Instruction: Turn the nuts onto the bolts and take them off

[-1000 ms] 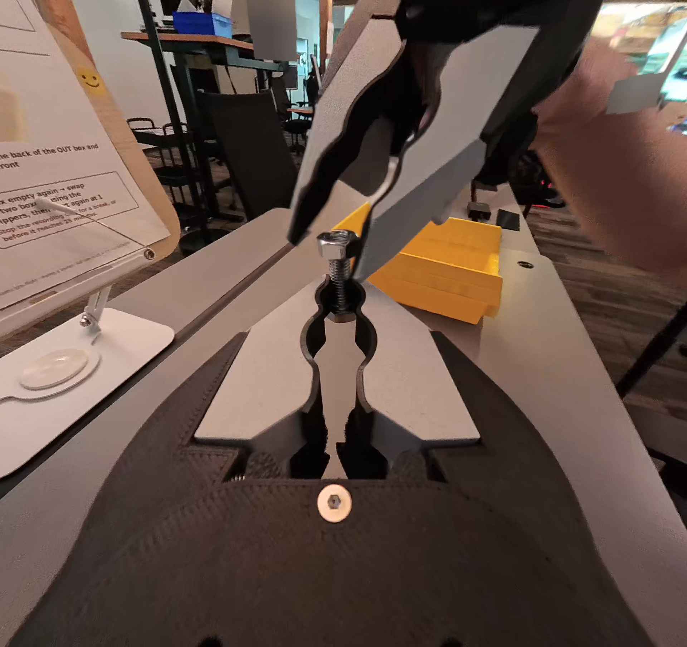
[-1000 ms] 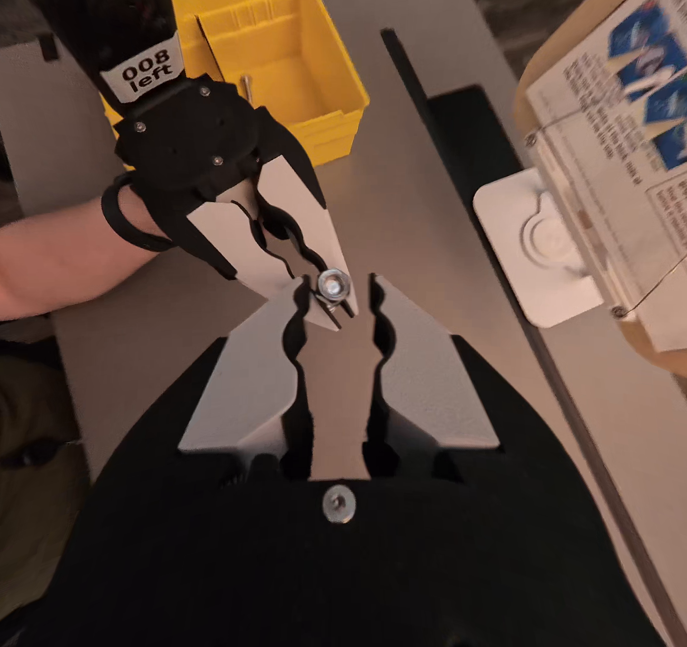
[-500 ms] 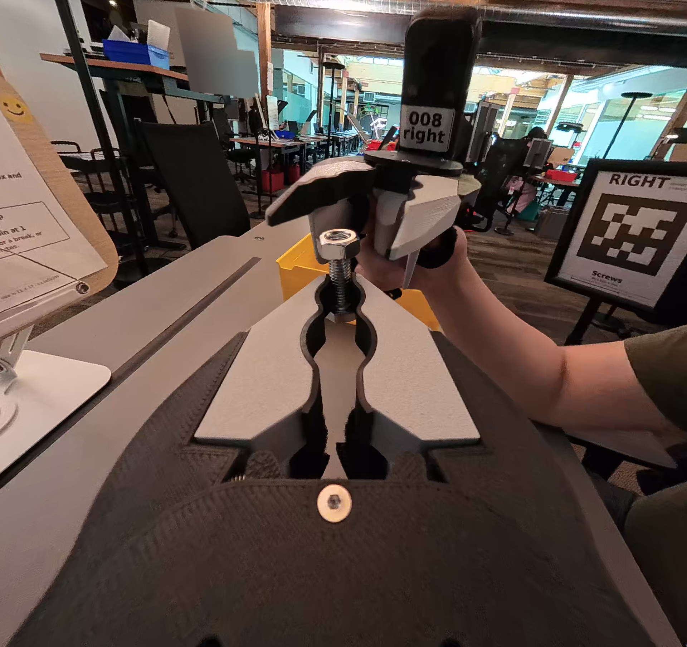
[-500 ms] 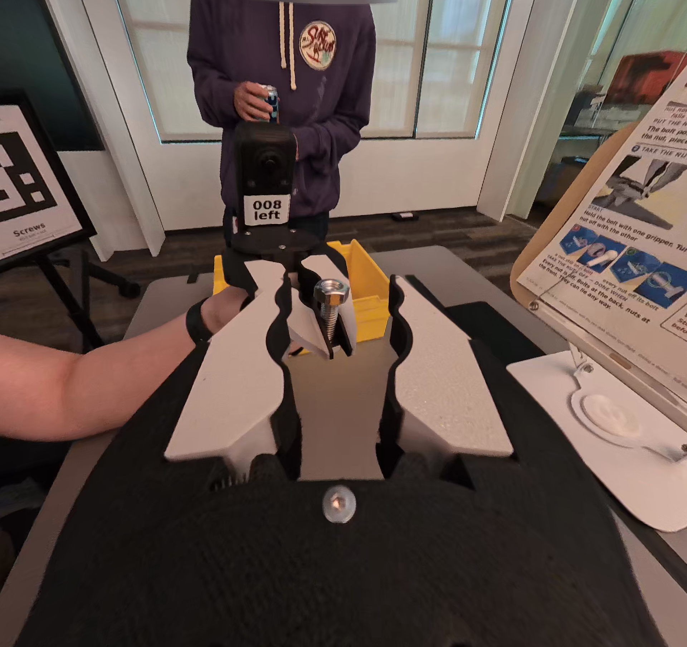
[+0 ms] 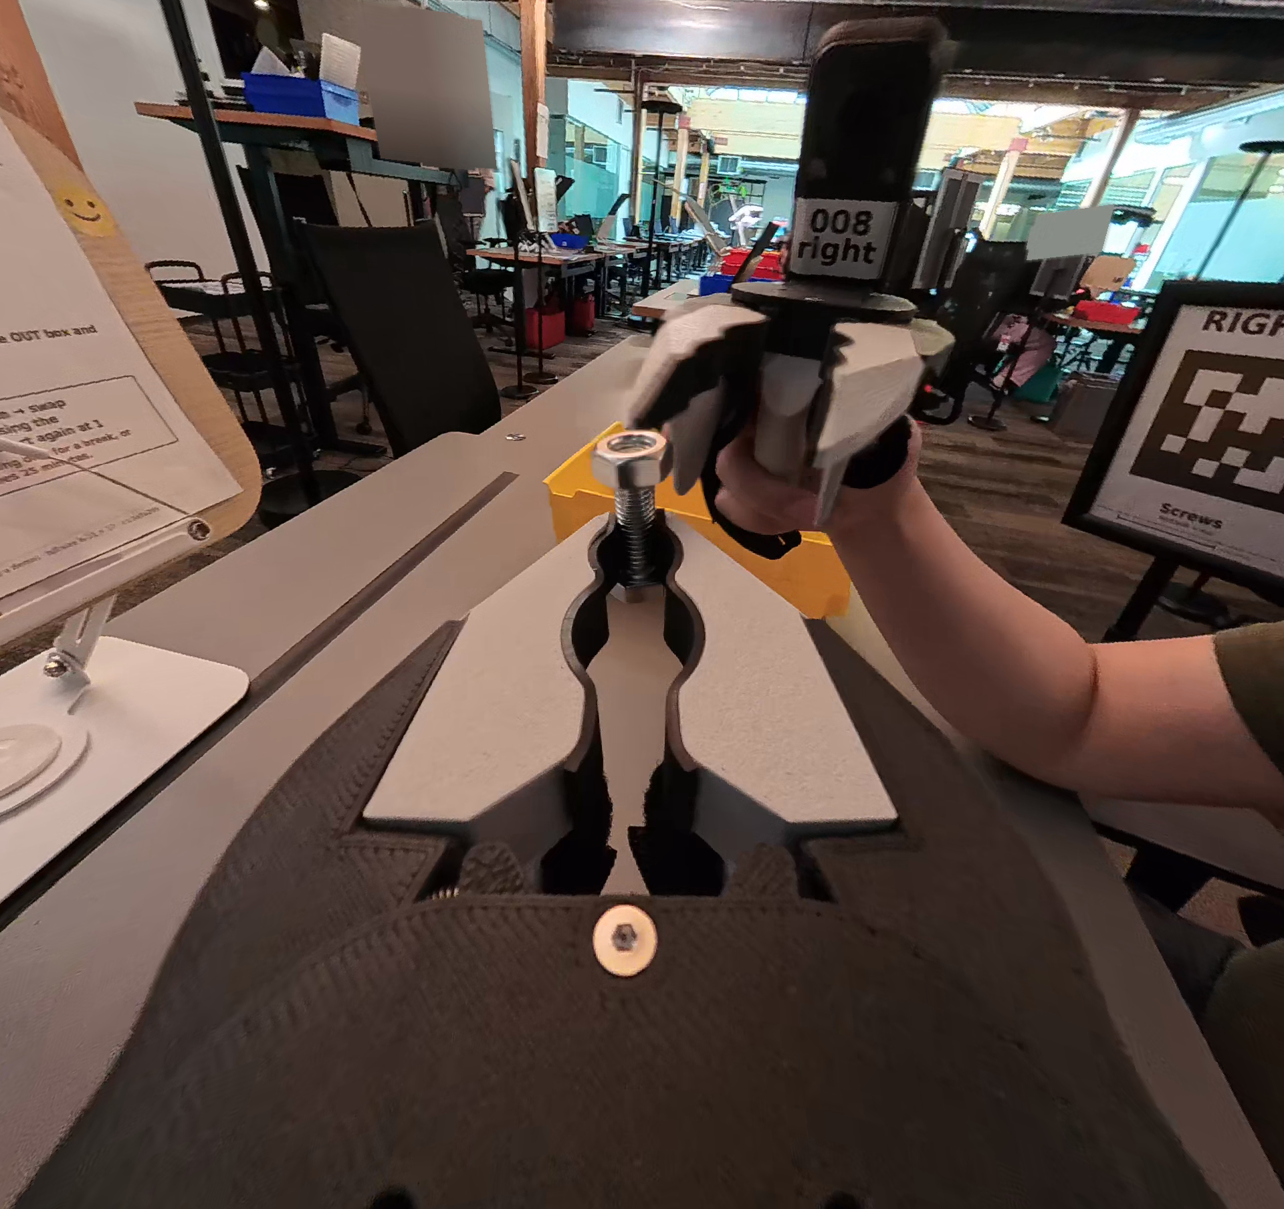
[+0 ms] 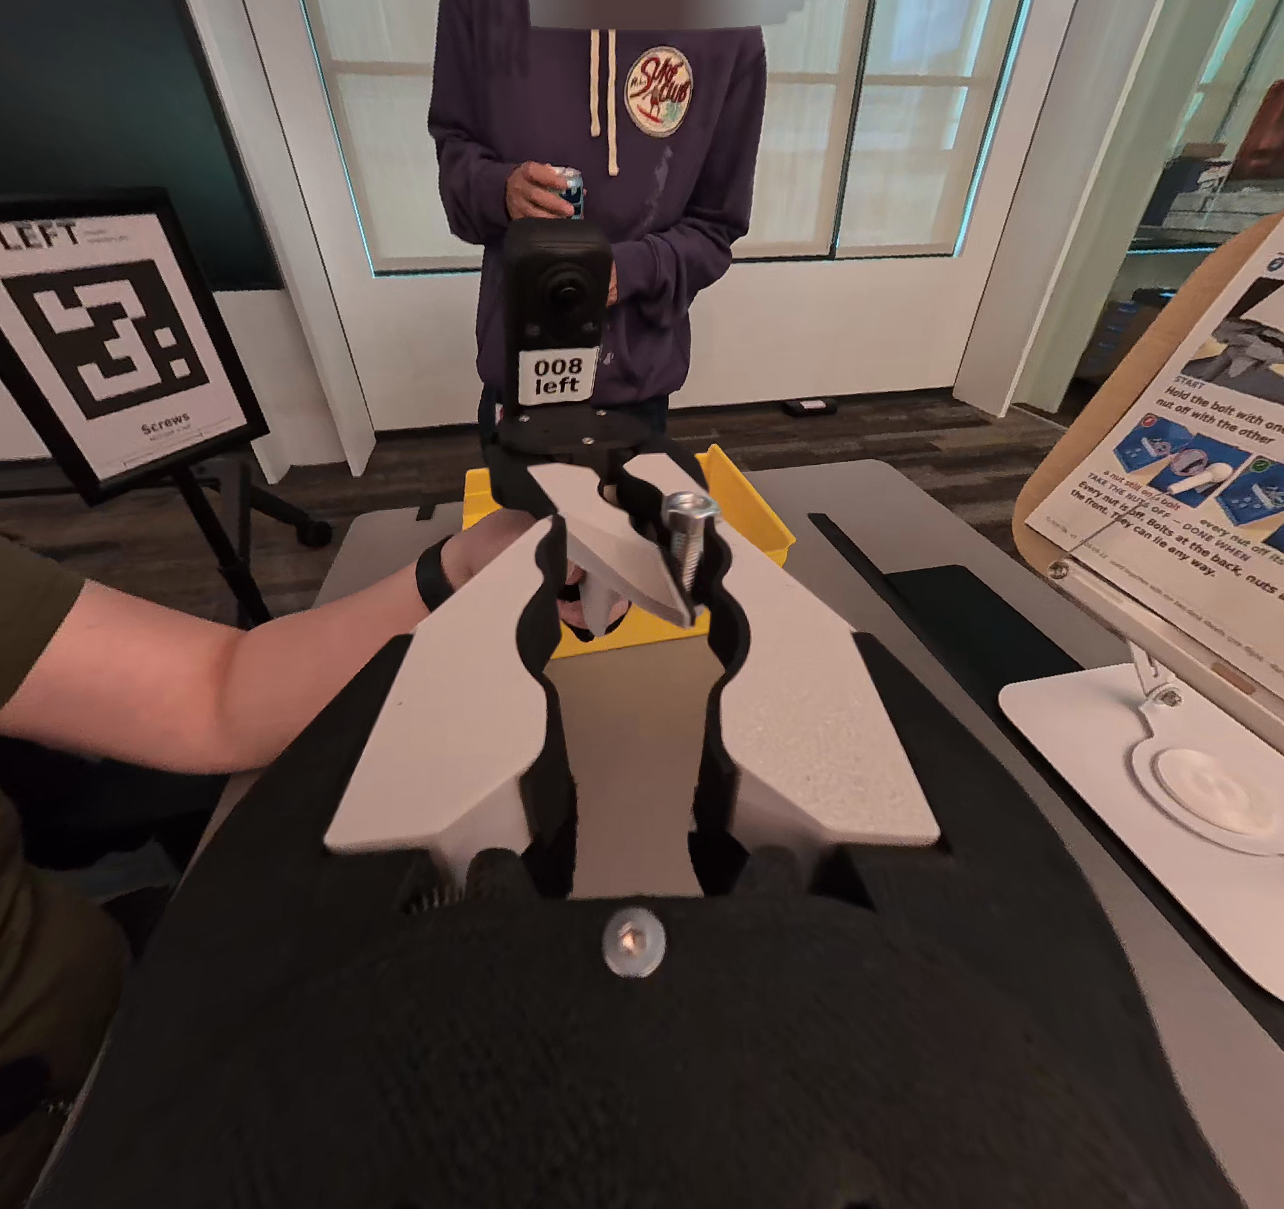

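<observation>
The left gripper (image 5: pixel 634 575) has its fingers (image 5: pixel 514 689) clamped on the bolt (image 5: pixel 636 536), which stands upright with the nut (image 5: pixel 631 459) at its top end. Just beside it the right gripper (image 6: pixel 636 571) holds nothing — fingers (image 6: pixel 820 724) spread wide — above the grey tabletop (image 5: pixel 333 592), with the yellow bin (image 5: pixel 785 564) behind.

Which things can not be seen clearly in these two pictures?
- Bolt head: left wrist view, sunk between the left tongs.
- Yellow bin contents: both views, behind the tongs and hand.
- Right tongs tips: left wrist view, motion blur.
- Nut thread engagement: too small in either view.
</observation>
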Available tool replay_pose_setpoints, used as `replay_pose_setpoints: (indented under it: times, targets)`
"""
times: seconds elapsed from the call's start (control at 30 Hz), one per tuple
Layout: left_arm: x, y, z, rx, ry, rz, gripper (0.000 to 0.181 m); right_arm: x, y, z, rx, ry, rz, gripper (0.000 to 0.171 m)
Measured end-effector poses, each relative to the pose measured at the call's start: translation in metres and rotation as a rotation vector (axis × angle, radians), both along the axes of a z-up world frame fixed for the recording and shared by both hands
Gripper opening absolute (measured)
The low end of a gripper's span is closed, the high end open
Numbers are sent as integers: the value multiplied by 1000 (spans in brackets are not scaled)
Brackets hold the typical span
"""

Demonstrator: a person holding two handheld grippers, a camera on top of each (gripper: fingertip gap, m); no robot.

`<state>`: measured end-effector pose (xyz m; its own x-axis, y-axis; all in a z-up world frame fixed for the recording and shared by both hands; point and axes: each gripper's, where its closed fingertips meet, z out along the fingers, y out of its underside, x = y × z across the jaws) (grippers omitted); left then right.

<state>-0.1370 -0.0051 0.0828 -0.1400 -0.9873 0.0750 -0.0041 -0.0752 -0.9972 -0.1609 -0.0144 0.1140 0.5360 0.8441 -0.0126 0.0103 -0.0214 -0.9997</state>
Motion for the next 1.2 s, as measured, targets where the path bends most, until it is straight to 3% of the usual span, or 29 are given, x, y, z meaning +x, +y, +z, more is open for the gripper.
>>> replay_pose_setpoints:
  times: [0.13, 0.27, 0.37, 0.57, 0.73, 0.83, 0.97, 1.2]
  targets:
    - [2, -6, 0, 11, 3, -20, 7, 1, 11, 3, -28, 78, -38, 48]
    - [2, 0, 0, 3, 0, 5, 7, -13, 5, -6, -31, 26, 20, 55]
    - [-3, 10, 1, -19, -10, 44, 7, -6, 2, -5, -18, 8, 10, 43]
    - [-1, 0, 0, 2, 14, 1, 7, -6, 16, -3, -33, 81, -46, 63]
    - [-1, 3, 0, -2, 8, 21, 7, -23, 10, -9, -40, 52, 13, 66]
    - [-7, 10, 3, -22, -10, 43, 7, -13, 8, -5, -8, 52, -2, 54]
    - [-4, 4, 0, 4, 15, 21, 7, -13, 15, -2, -35, 115, -24, 66]
    - [-1, 13, -4, 4, 25, 78, 7, -23, 15, -15, -8, 16, -23, 73]
